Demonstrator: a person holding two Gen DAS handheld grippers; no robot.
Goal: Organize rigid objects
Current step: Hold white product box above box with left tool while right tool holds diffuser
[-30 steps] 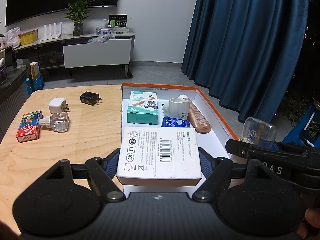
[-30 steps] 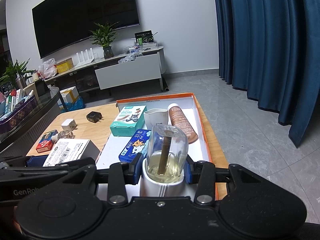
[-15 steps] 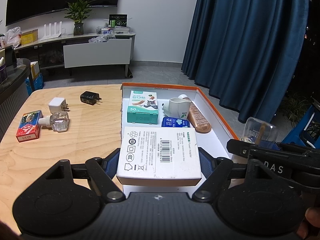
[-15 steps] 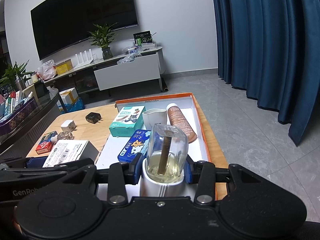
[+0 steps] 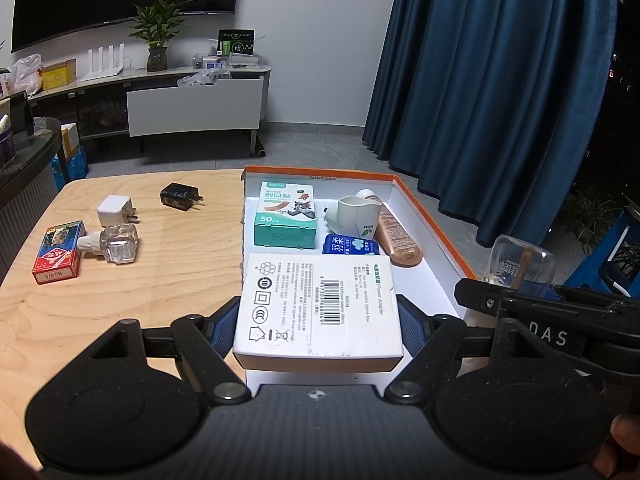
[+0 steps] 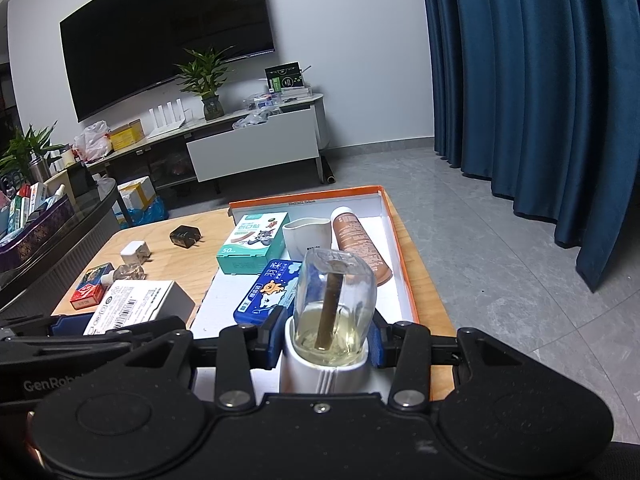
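My left gripper point(image 5: 318, 322) is shut on a white power adapter box point(image 5: 318, 304), held over the near end of the orange-rimmed white tray point(image 5: 436, 236). My right gripper point(image 6: 326, 338) is shut on a clear bottle of yellowish liquid with a wick and a white base point(image 6: 334, 308), over the tray's near right part. Inside the tray lie a green plaster box point(image 5: 286, 220), a white cup point(image 5: 358, 216), a blue tissue pack point(image 5: 350, 245) and a brown tube point(image 5: 398, 236). In the left wrist view the right gripper and its bottle point(image 5: 520, 264) show at the right.
On the wooden table point(image 5: 160, 280) left of the tray lie a black charger point(image 5: 180, 197), a white charger point(image 5: 115, 210), a clear glass bottle point(image 5: 116, 242) and a red card pack point(image 5: 59, 257). A TV console stands behind, blue curtains to the right.
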